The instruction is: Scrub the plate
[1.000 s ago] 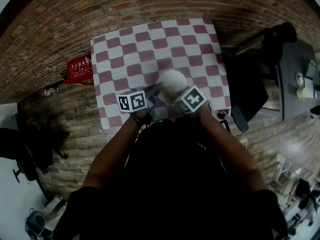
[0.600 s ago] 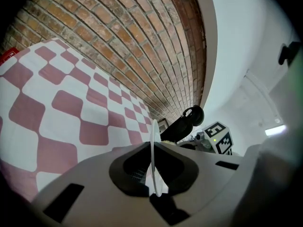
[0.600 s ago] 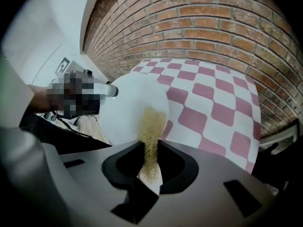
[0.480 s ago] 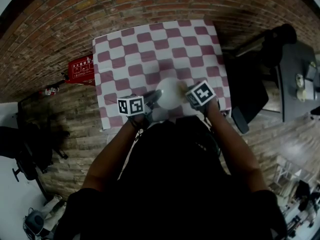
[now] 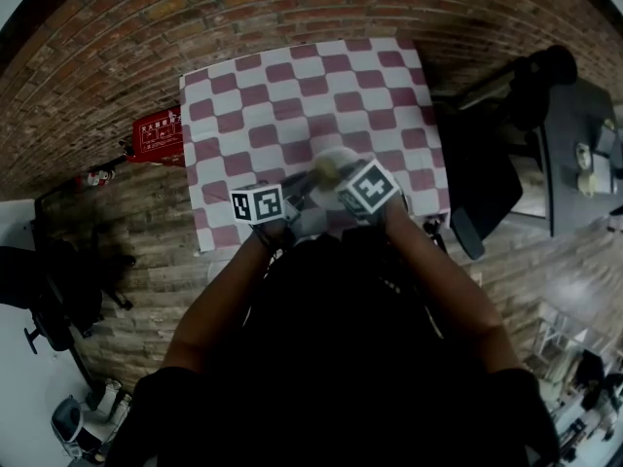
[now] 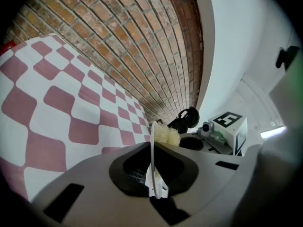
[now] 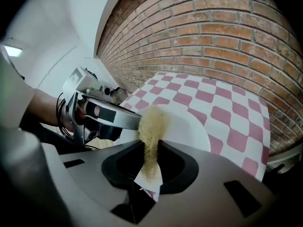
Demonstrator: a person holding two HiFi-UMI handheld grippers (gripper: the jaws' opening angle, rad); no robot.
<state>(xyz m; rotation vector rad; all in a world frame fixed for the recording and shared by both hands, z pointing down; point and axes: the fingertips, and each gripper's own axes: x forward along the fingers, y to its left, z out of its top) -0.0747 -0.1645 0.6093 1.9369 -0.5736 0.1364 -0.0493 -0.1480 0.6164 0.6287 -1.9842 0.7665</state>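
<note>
Left tongs (image 6: 156, 189) tight on plate (image 7: 187, 126); right tongs (image 7: 149, 174), sponge (image 7: 151, 124)

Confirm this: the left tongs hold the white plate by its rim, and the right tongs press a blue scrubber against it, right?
One slip: the scrubber in the right tongs is pale yellow, not blue, as the right gripper view shows. The left tongs do hold the white plate by its rim.
</note>
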